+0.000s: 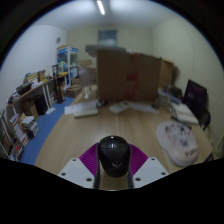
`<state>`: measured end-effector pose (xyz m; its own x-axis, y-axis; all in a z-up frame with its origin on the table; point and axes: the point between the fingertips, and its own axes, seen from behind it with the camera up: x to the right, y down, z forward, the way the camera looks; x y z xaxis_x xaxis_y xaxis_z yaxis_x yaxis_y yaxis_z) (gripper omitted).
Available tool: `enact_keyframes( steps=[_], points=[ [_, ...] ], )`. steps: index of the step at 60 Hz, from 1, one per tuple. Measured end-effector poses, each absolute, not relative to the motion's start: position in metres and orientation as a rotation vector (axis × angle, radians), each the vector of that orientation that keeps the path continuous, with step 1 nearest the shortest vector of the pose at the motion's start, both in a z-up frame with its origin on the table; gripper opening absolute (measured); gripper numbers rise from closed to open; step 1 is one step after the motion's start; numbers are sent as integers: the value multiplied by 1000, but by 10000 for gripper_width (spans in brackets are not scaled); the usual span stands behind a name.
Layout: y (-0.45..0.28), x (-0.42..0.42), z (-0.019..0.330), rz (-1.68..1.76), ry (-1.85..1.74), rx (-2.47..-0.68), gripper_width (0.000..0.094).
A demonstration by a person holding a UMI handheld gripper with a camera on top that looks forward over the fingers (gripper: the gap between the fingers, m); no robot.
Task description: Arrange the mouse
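The black mouse (113,154) sat pinched between the gripper's (113,166) fingers, purple pads (90,157) pressed on both its sides, carried high above the wooden floor (105,128). Beyond it stood large cardboard boxes (130,72), shelves (35,95) off to the left, and a dark monitor (195,97) on a worktop (185,130) to the right.

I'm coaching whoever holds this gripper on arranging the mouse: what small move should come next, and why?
Probably carry it down toward the wooden tabletop ahead. The mouse sits between the fingers of the gripper, apparently held, above the table, so lowering comes before letting go.
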<state>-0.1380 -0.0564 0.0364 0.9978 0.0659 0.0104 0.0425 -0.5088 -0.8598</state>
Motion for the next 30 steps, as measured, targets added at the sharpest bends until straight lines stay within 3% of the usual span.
enact_keyframes(
  steps=[9,15,20,30],
  points=[
    [-24,-78,159,10,-73,-1888,370],
    [6,9,195,-92,-25,-1827,373],
    [27,77,164,-131,33,-1877,370],
    [32,139,46,-110,92,-2096,373]
  ],
)
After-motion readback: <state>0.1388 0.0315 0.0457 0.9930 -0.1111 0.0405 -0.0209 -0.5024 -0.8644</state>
